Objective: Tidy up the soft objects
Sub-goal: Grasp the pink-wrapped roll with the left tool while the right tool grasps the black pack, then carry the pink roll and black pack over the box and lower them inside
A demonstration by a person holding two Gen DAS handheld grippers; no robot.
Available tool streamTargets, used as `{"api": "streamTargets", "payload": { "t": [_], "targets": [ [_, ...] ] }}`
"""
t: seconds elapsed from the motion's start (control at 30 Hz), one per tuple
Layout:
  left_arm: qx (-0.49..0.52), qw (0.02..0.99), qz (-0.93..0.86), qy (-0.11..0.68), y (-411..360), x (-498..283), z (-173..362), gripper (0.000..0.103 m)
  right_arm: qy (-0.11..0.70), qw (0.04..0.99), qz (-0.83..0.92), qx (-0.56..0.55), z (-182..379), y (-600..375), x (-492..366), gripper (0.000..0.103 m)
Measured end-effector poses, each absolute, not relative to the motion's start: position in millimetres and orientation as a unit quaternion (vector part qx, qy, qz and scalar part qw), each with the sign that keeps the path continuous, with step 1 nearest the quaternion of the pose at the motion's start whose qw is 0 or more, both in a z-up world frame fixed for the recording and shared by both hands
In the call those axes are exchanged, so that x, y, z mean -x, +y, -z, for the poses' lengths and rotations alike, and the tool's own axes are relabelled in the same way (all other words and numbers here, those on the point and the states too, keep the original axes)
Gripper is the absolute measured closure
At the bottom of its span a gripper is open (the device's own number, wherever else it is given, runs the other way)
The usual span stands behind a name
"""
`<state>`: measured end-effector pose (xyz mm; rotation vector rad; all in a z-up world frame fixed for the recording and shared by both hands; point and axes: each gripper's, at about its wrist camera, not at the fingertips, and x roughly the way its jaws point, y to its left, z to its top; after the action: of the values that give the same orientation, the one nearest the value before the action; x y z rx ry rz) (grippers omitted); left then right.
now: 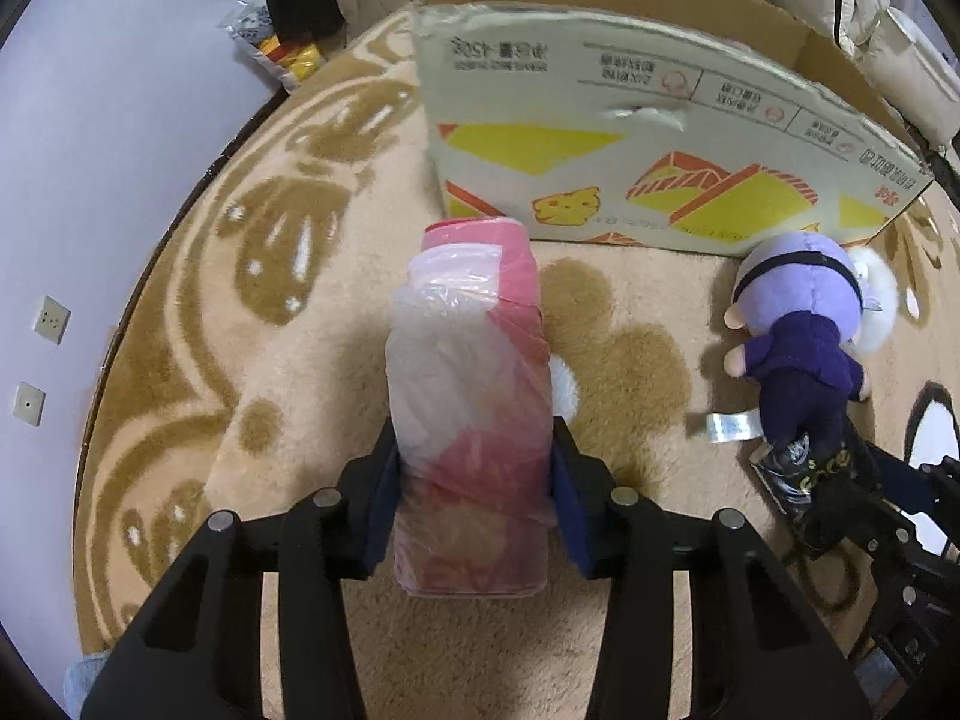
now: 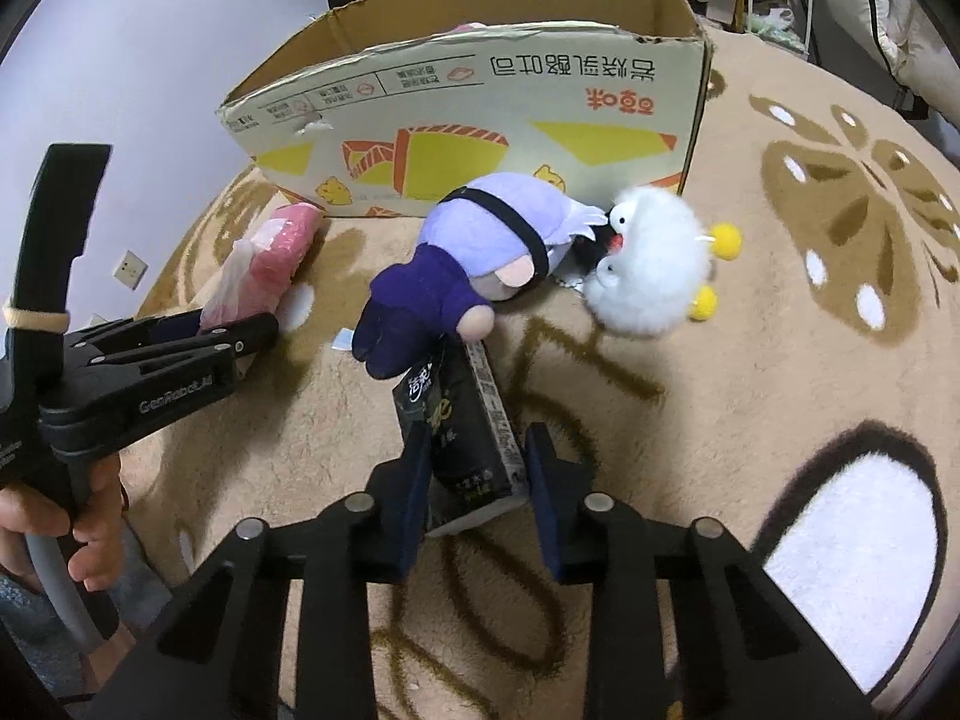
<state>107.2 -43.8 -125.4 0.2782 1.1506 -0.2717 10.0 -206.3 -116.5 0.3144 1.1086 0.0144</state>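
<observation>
My left gripper (image 1: 474, 480) is shut on a pink roll wrapped in clear plastic (image 1: 474, 396), which lies lengthwise on the rug and points toward the cardboard box (image 1: 630, 138). The pink roll (image 2: 270, 264) and the left gripper (image 2: 198, 336) also show at the left of the right wrist view. My right gripper (image 2: 480, 474) is shut on a black tissue pack (image 2: 468, 420). Just beyond the pack lies a purple plush doll (image 2: 474, 258), its feet touching the pack's far end. A white fluffy plush with yellow balls (image 2: 654, 258) rests against the doll's head.
The open cardboard box (image 2: 480, 108) stands at the far side of the beige patterned rug (image 2: 780, 360), something pink showing inside. A person's hand (image 2: 60, 522) holds the left gripper's handle. A small white label (image 1: 729, 426) lies on the rug. A wall with sockets (image 1: 51, 318) is to the left.
</observation>
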Motion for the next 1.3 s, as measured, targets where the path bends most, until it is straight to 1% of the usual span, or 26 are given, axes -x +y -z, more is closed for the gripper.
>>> {"api": "streamTargets", "payload": {
  "t": [0.1, 0.2, 0.5, 0.7, 1.03, 1.3],
  "targets": [
    [-0.125, 0.827, 0.125, 0.534, -37.6, -98.4, 117.9, 0.059, 0.516, 0.844, -0.008, -0.147, 111.2, -204.7, -6.7, 0.079],
    [-0.121, 0.835, 0.126, 0.522, -32.8, -89.6, 108.0, 0.059, 0.506, 0.852, 0.002, -0.138, 103.0, -204.0, -2.4, 0.079],
    [-0.122, 0.853, 0.122, 0.492, -31.4, -59.4, 80.8, 0.059, 0.468, 0.873, 0.027, -0.132, 70.6, -210.8, 18.6, 0.08],
    [-0.117, 0.875, 0.114, 0.455, -25.5, -49.8, 60.6, 0.059, 0.428, 0.894, 0.051, -0.127, 52.6, -222.7, 25.4, 0.08],
    [-0.123, 0.903, 0.119, 0.395, -30.4, -38.0, 37.5, 0.059, 0.365, 0.919, 0.087, -0.119, 27.2, -232.0, 20.7, 0.08],
    [-0.131, 0.919, 0.12, 0.352, -32.8, -29.8, 24.8, 0.059, 0.343, 0.929, 0.098, -0.099, 14.5, -233.3, 8.8, 0.08]
  ]
}}
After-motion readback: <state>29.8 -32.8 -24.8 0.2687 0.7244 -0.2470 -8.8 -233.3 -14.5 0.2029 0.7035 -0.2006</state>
